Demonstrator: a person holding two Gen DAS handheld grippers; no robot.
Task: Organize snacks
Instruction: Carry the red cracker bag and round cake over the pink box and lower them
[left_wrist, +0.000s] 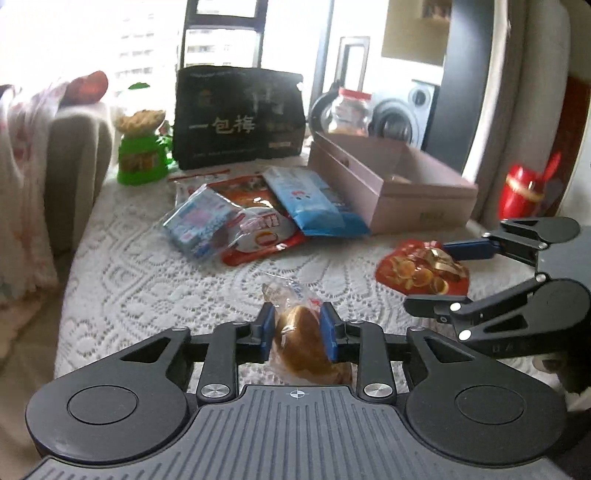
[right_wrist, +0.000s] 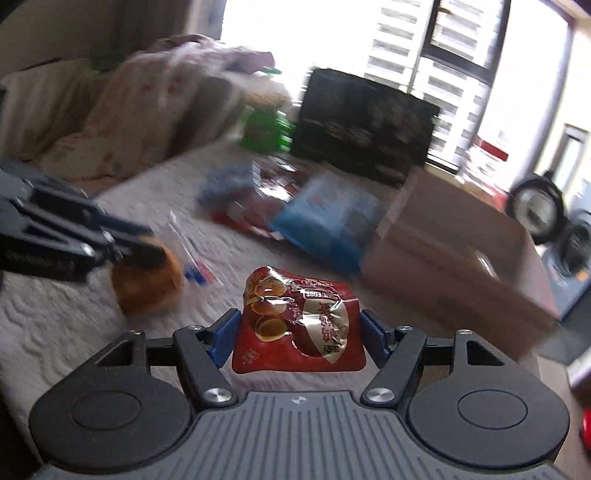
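the left gripper (left_wrist: 297, 332) has its two blue-padded fingers pressed against the sides of one wrapped bun (left_wrist: 304, 345), a rounded golden-brown roll in crinkly clear plastic, held just above the white lace tablecloth (left_wrist: 155, 273). the right gripper (right_wrist: 298, 334) is closed on one red snack packet (right_wrist: 299, 319), glossy and puffed, printed with round brown eggs and a silver panel; both blue pads touch its sides.

in the left wrist view a loose pile lies further back on the knitted, patterned cloth: two pale blue packets (left_wrist: 314, 199) overlapping at the right, one clear-wrapped light blue pack (left_wrist: 197, 221) at the left, and at least two red-and-white foil packets (left_wrist: 258, 236) between them. just beside the pile at the right stands one pink cardboard box (left_wrist: 424, 199), rectangular and open-topped. behind are one tall black paper bag (left_wrist: 240, 118) with pale characters, one green plastic jar (left_wrist: 142, 151) and one clear jar with a red lid (left_wrist: 349, 110). the right wrist view is motion-blurred beyond the gripper.
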